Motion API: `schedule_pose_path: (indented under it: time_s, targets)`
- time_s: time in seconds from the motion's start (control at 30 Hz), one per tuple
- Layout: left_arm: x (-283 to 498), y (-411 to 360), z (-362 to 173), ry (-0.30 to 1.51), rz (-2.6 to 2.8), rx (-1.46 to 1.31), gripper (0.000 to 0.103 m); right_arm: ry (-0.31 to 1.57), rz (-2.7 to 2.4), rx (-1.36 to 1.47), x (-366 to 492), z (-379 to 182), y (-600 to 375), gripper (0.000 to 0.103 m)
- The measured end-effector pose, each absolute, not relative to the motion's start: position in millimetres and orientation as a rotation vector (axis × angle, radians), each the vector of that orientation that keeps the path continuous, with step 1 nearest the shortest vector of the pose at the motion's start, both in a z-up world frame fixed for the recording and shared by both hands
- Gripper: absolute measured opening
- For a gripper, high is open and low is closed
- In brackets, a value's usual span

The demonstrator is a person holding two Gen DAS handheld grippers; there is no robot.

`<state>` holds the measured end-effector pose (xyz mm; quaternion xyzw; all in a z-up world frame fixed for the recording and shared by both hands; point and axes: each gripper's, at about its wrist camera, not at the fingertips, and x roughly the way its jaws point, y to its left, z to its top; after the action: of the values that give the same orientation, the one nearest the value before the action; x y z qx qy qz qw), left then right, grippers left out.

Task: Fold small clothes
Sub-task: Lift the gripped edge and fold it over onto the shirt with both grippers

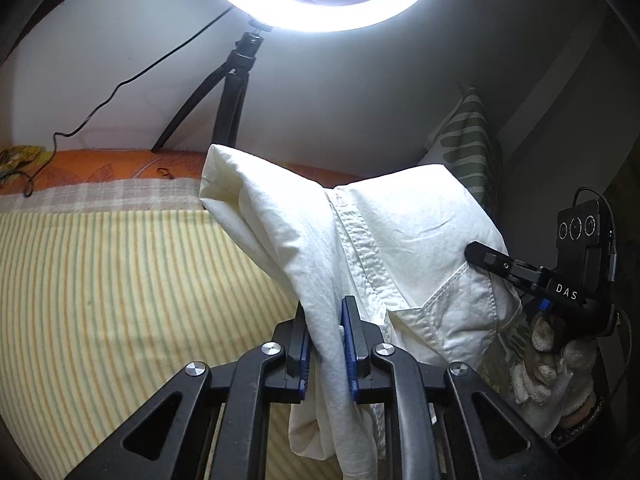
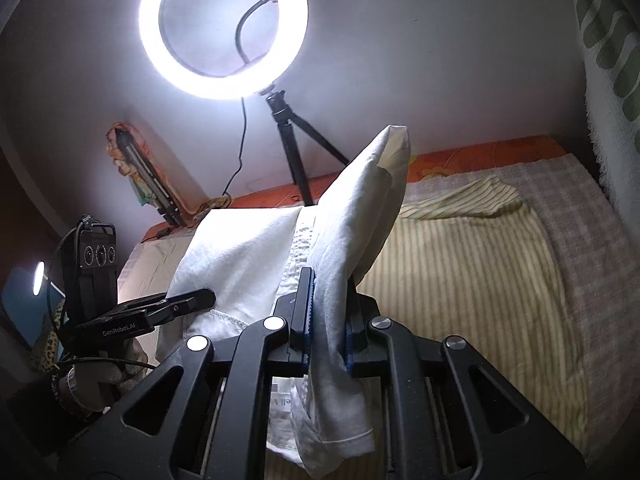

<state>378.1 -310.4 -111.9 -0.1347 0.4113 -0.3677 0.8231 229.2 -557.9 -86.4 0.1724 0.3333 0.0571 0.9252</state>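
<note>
A small white button shirt [image 1: 404, 236] with a chest pocket hangs in the air between both grippers, above the striped bed [image 1: 120, 280]. My left gripper [image 1: 326, 316] is shut on a bunched fold of it, a sleeve standing up beyond the fingers. My right gripper [image 2: 330, 300] is shut on another fold of the same shirt [image 2: 240, 256], a sleeve sticking up past it. The right gripper shows in the left wrist view [image 1: 480, 256] at the shirt's right edge. The left gripper shows in the right wrist view [image 2: 200, 298] at the shirt's left edge.
A lit ring light [image 1: 320, 8] on a black tripod [image 1: 236, 92] stands at the bed's far edge against the wall, its cable trailing left. A leaf-patterned pillow [image 1: 472, 144] leans at the right. An orange mattress edge [image 1: 100, 168] and a checked sheet lie beyond the striped cloth [image 2: 480, 280].
</note>
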Motion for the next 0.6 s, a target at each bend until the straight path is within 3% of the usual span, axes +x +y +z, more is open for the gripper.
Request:
schedule_pose_path:
  time_s: [0.6]
  targets:
    - [435.6,-407.0,-161.7,0.888,-0.77,-0.168,0.012,0.683,-0.035,0.357,276.2,-121.5,-646.2,0.012]
